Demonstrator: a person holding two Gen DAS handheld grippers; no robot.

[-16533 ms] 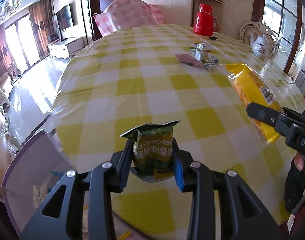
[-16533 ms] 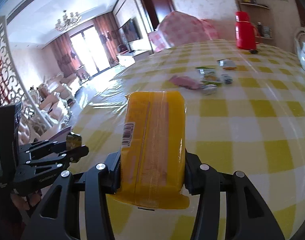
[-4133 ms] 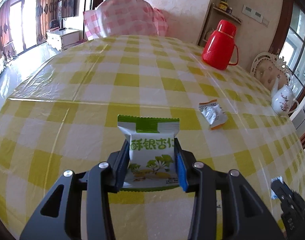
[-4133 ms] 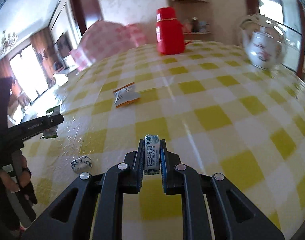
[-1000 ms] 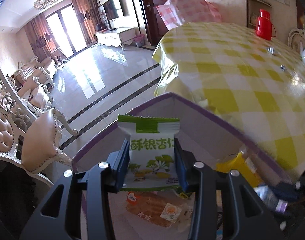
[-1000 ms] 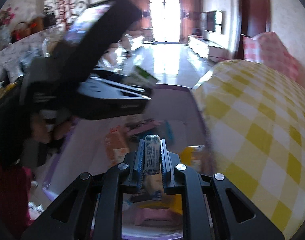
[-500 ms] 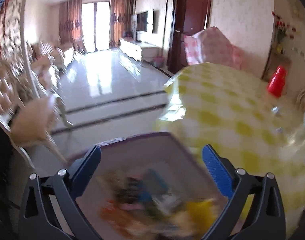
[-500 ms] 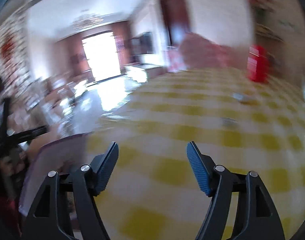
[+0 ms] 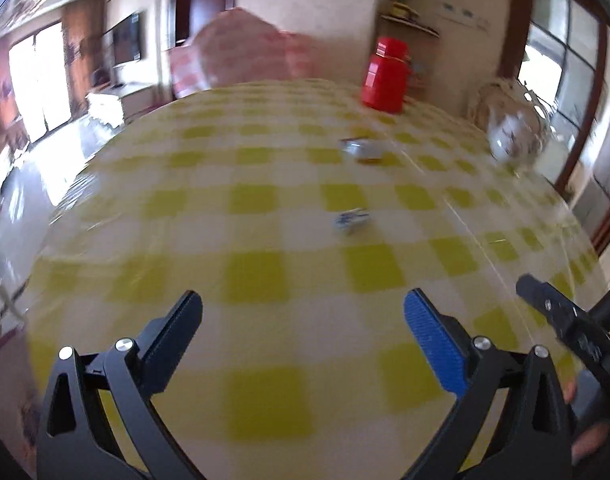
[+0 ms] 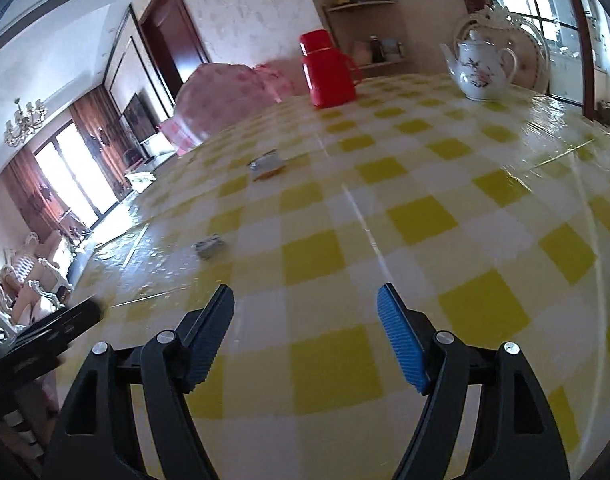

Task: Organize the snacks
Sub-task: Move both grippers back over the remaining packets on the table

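Both views have been swung from the purple bin back over the yellow-checked tablecloth point(image 10: 421, 216). Left gripper point(image 9: 303, 330) spread wide, empty; right gripper point(image 10: 305, 316) jaws just opened, nothing between. Small blue-white candy point(image 9: 351, 219) near centre; orange-edged white packet point(image 9: 363, 149) farther, toward red thermos point(image 9: 385, 76)

Bright daylight via windows point(image 10: 71, 168); tablecloth point(image 10: 425, 216) glare; left view motion-blurred; fisheye edges bent.
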